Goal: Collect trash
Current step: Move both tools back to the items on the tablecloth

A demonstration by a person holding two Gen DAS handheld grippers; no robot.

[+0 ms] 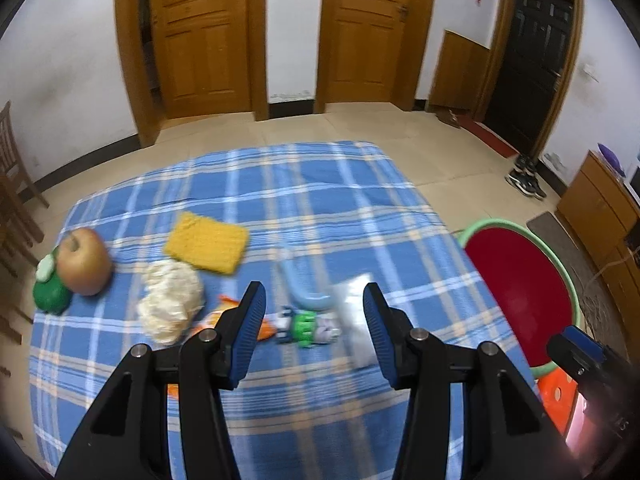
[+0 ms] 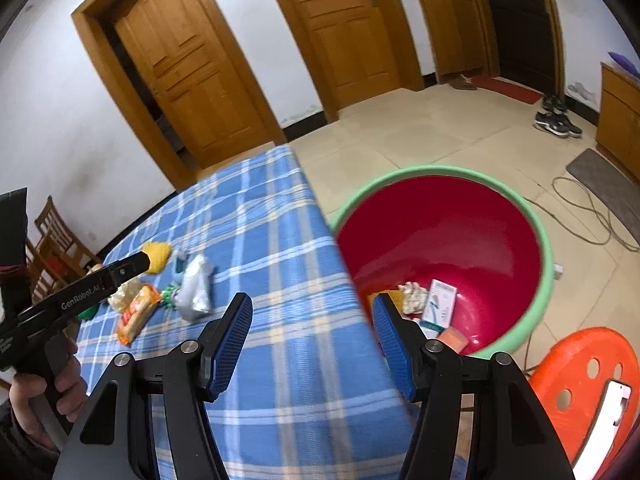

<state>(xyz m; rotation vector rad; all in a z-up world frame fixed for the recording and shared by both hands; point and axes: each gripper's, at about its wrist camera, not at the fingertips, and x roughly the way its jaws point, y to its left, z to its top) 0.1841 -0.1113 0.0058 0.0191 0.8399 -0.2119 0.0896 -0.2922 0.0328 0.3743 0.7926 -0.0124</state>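
Lying mid-frame on the blue plaid tablecloth (image 1: 304, 208), a silvery wrapper (image 1: 354, 312) sits beyond the left gripper (image 1: 314, 312), whose jaws stand apart and empty; the right gripper (image 2: 312, 328) gapes too. At right, a red basin (image 2: 444, 240) rests on the tiled floor (image 2: 440, 128), wooden doors (image 1: 200, 36) behind.

Basin (image 2: 548, 240) right of table (image 2: 280, 240), stool (image 2: 576, 364) beside basin
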